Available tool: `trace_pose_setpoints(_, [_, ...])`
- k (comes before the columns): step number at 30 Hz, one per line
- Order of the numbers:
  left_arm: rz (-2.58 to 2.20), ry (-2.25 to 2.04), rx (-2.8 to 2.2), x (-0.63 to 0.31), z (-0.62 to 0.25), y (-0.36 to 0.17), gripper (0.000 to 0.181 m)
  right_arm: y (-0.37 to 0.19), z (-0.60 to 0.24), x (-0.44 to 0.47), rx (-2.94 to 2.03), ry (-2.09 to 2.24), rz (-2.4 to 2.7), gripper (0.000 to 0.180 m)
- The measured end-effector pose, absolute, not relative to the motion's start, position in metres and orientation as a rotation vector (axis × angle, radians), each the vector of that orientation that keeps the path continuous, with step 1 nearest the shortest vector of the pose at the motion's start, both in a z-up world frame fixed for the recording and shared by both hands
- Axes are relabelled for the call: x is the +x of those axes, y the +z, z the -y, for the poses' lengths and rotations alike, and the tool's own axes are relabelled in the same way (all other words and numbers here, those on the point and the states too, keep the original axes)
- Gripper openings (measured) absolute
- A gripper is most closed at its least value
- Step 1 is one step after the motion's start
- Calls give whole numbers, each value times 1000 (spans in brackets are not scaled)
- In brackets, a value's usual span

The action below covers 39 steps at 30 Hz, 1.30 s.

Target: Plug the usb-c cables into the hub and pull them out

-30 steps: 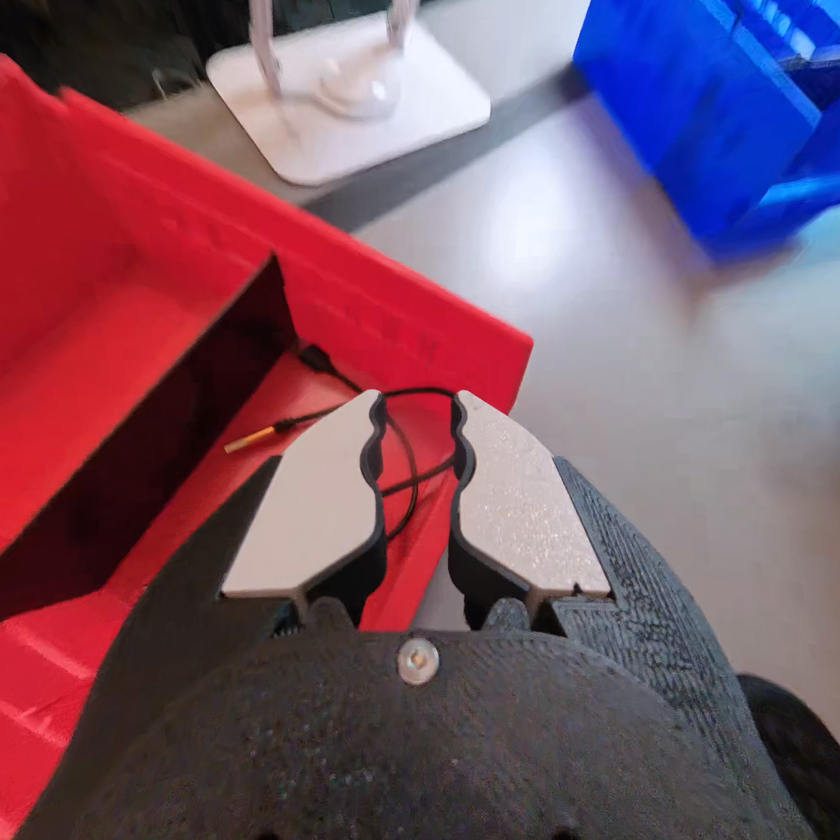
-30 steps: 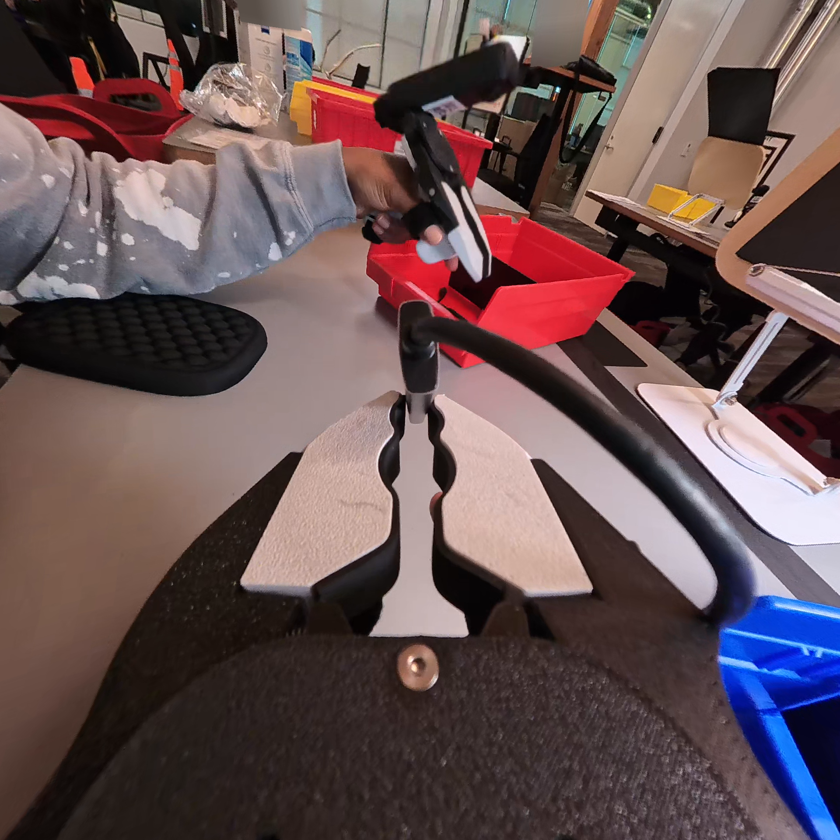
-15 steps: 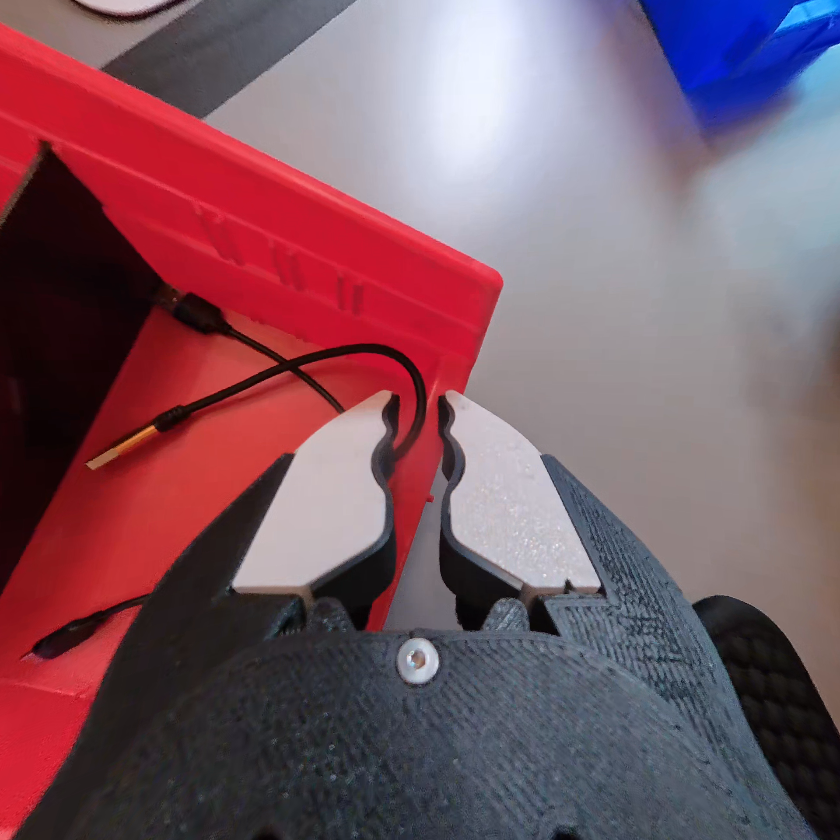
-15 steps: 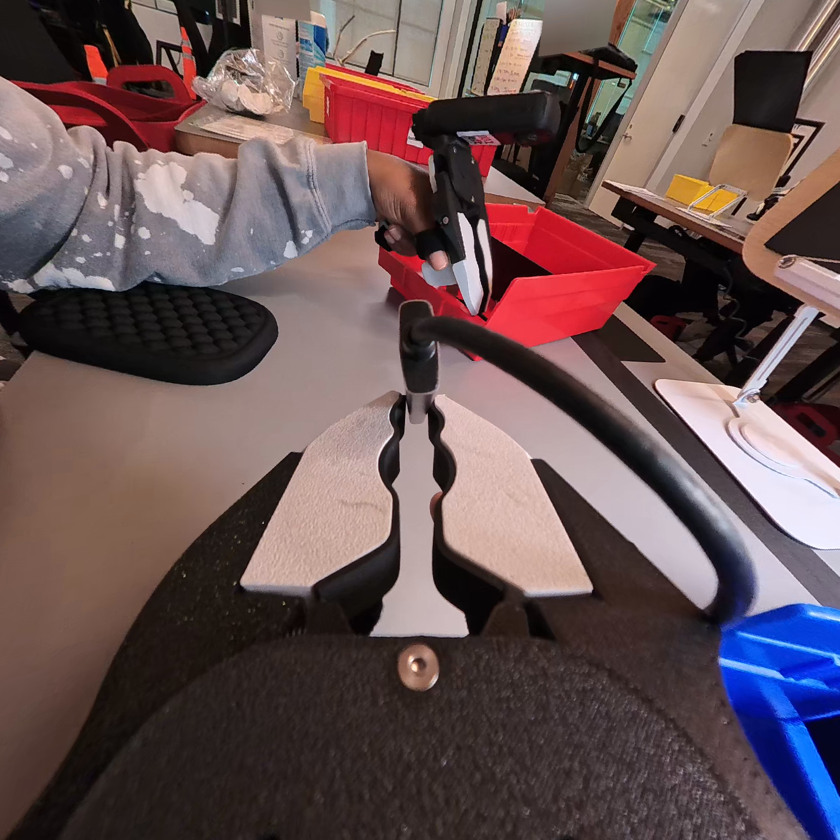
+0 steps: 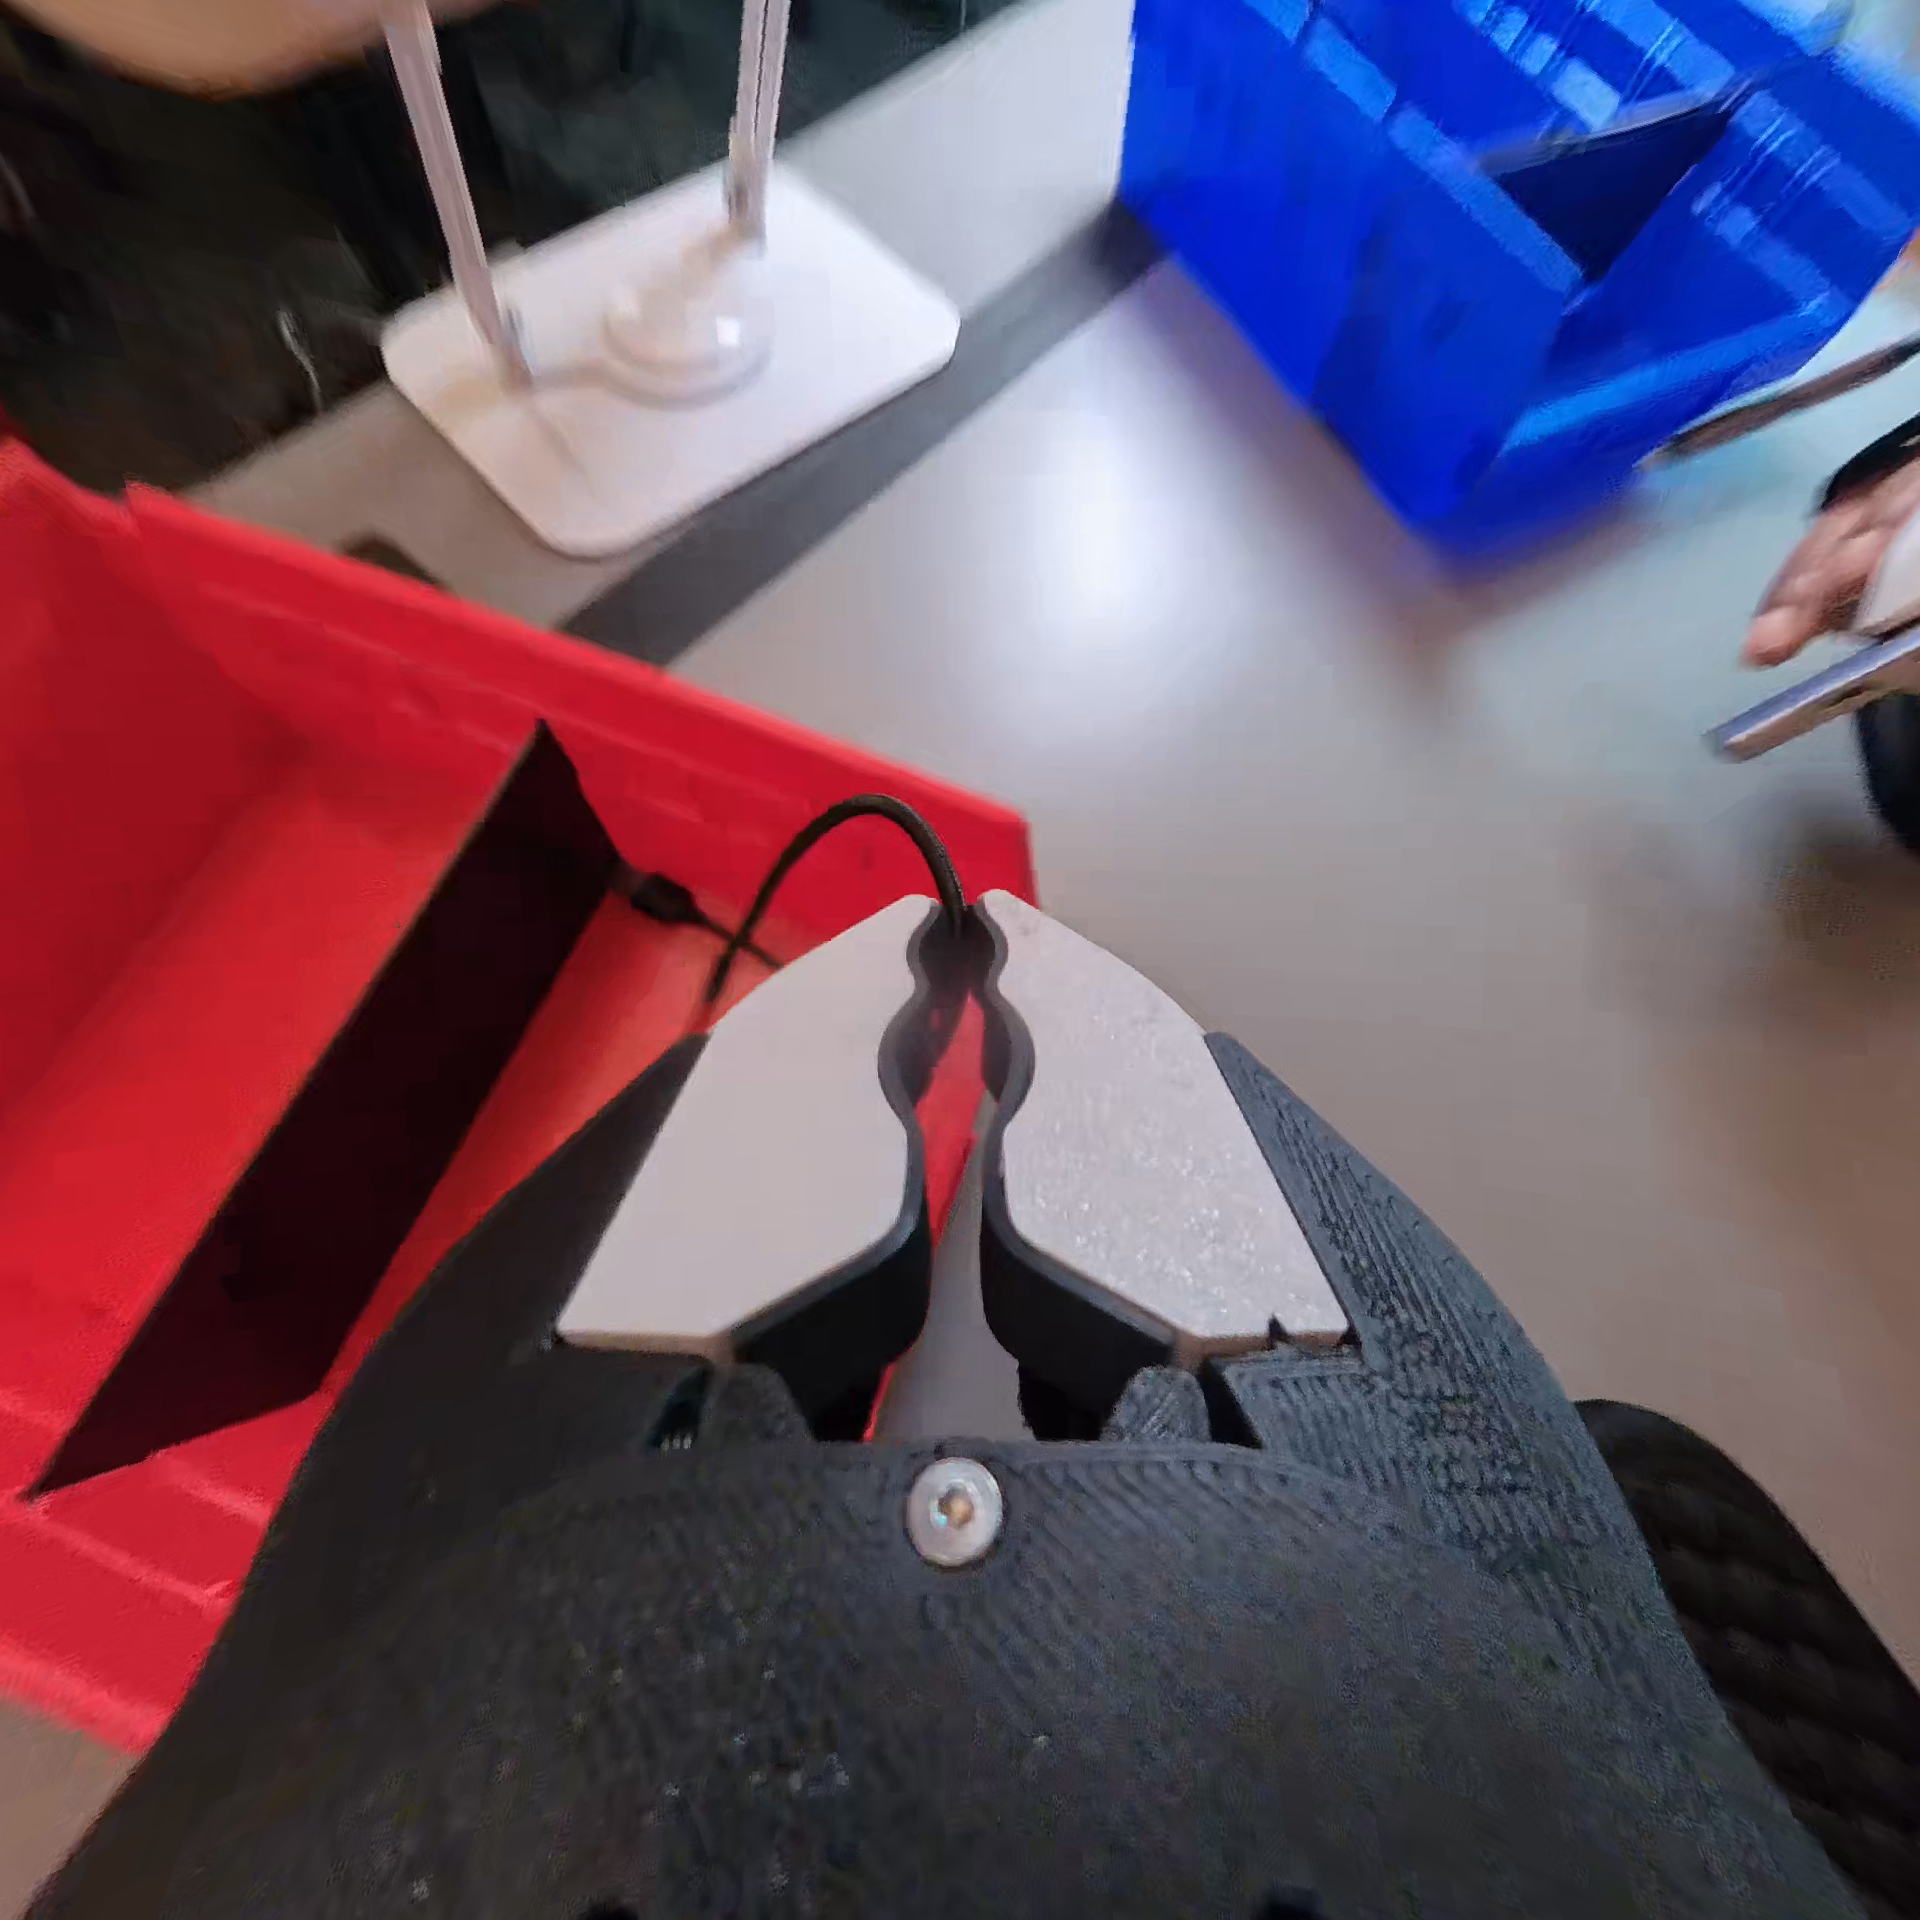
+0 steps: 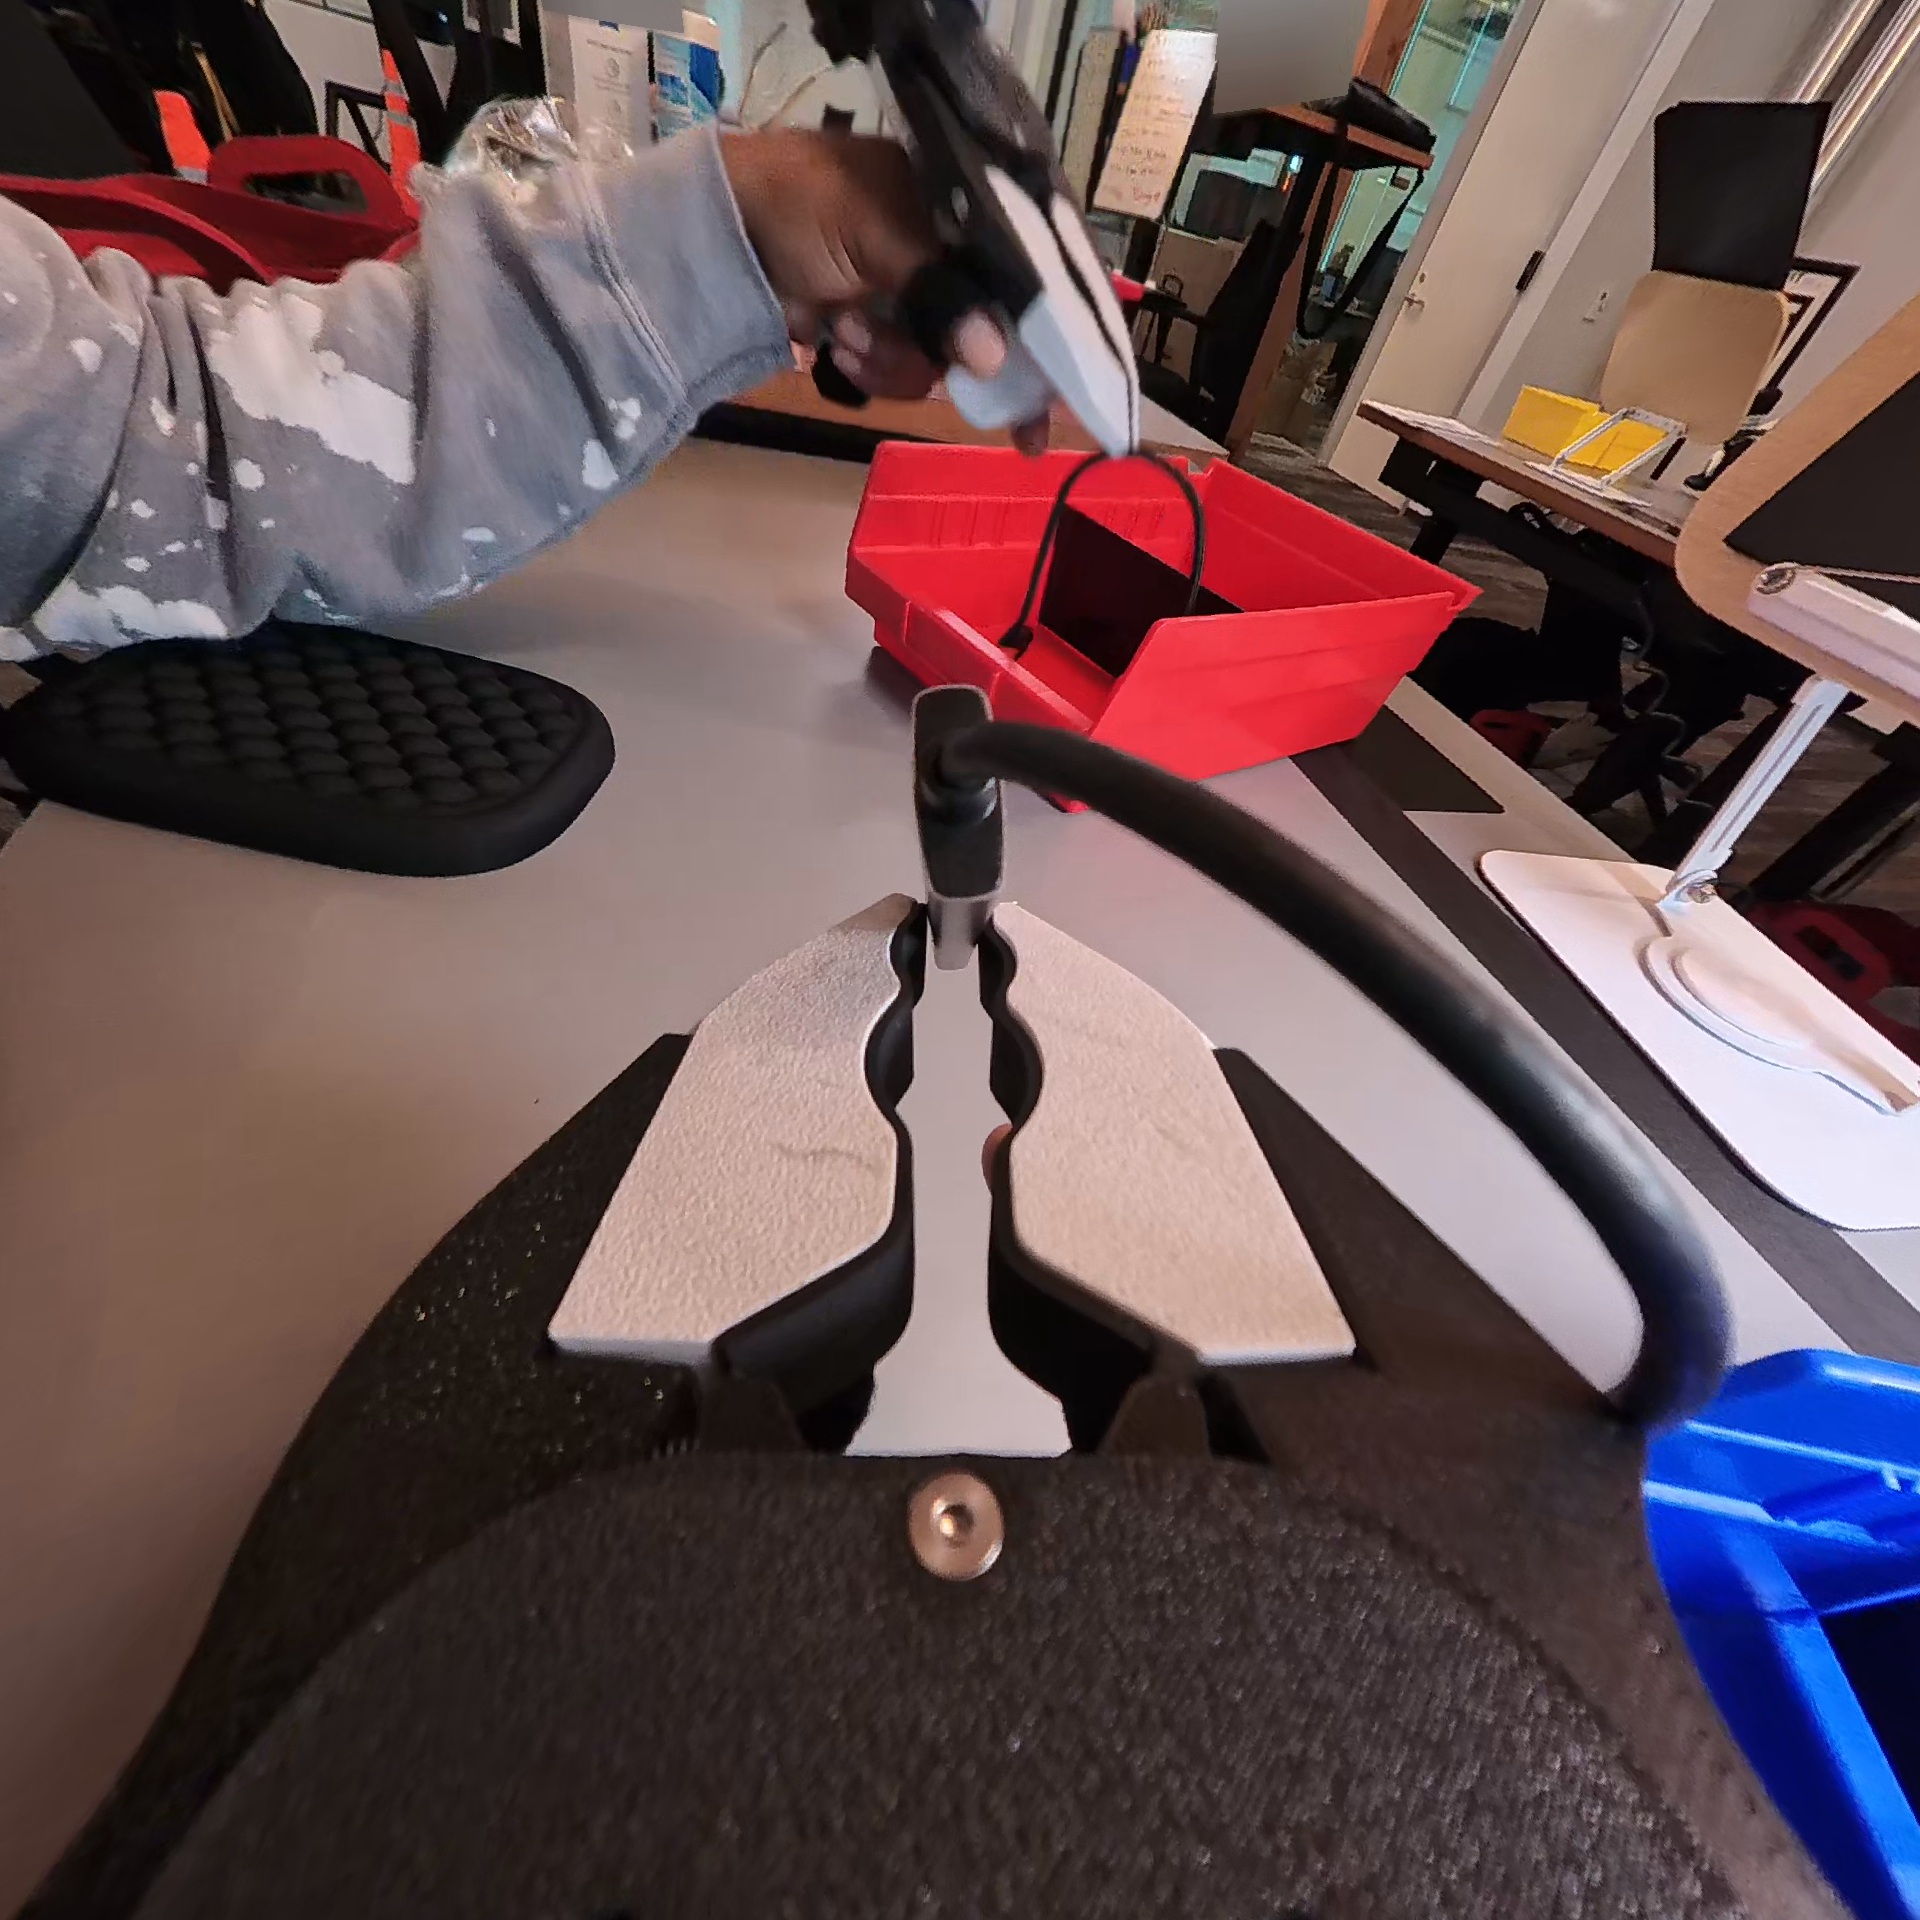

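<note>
My left gripper [image 5: 956, 920] is shut on a thin black usb-c cable [image 5: 831, 826], whose loop arches up over the red bin [image 5: 260, 790]. In the right wrist view the left gripper [image 6: 1117, 436] hangs above the red bin [image 6: 1278, 665], and both cable [image 6: 1195, 540] ends dangle into it. My right gripper [image 6: 954, 920] is shut on the flat grey hub [image 6: 954, 862], held edge-up over the table. The hub's thick black lead [image 6: 1403, 966] curves off right. The hub [image 5: 1808, 701] also shows at the far right of the left wrist view.
A blue bin [image 5: 1455, 270] stands at the right, close beside my right gripper [image 6: 1787, 1558]. A white stand base [image 6: 1714, 1039] sits at the table's far edge. A black padded rest [image 6: 312, 748] lies at left under the person's sleeve [image 6: 364, 416].
My left gripper has shut on the thin cable at the bin's corner and lifted it up out of the red bin. The right gripper still holds the hub in place.
</note>
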State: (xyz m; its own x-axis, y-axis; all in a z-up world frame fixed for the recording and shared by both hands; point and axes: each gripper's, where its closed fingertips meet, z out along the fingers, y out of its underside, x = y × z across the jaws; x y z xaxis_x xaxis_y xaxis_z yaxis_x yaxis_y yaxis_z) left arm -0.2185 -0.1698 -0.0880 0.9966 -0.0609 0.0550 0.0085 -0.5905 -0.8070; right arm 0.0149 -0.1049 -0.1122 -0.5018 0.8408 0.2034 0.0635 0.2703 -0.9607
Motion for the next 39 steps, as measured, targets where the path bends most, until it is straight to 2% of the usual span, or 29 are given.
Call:
trace_pose_setpoints(1, [-59, -95, -2148, -211, 172, -71, 4, -111, 104, 15, -825, 1305, 1783, 9])
trace_pose_setpoints(7, [-260, -147, -1892, -140, 183, 7, 3, -101, 98, 15, -846, 1352, 1720, 9])
trace_pose_setpoints(13, [-317, -548, -1694, -65, 167, 21, 3, -94, 76, 16, -888, 1330, 1638, 9])
trace_pose_setpoints(16, [-122, -813, -1594, -52, 149, 1, 3, -92, 60, 17, -922, 1300, 1590, 9])
trace_pose_setpoints(18, [74, -937, -1571, -56, 139, -31, 3, -91, 50, 18, -945, 1284, 1559, 9])
trace_pose_setpoints(21, [298, -932, -1636, -71, 134, -95, 3, -90, 40, 20, -971, 1272, 1529, 9])
trace_pose_setpoints(24, [346, -866, -1735, -77, 146, -131, 2, -91, 38, 20, -976, 1267, 1520, 9])
trace_pose_setpoints(27, [210, -587, -1906, -84, 162, -155, 0, -93, 39, 19, -976, 1265, 1530, 9])
trace_pose_setpoints(31, [-188, -241, -2085, -73, 181, -171, 13, -95, 41, 18, -978, 1269, 1536, 9])
trace_pose_setpoints(34, [-537, -143, -2148, -47, 182, -184, 17, -95, 42, 16, -981, 1279, 1536, 9])
trace_pose_setpoints(39, [-898, -220, -2197, -14, 159, -205, 21, -96, 43, 17, -980, 1280, 1537, 9])
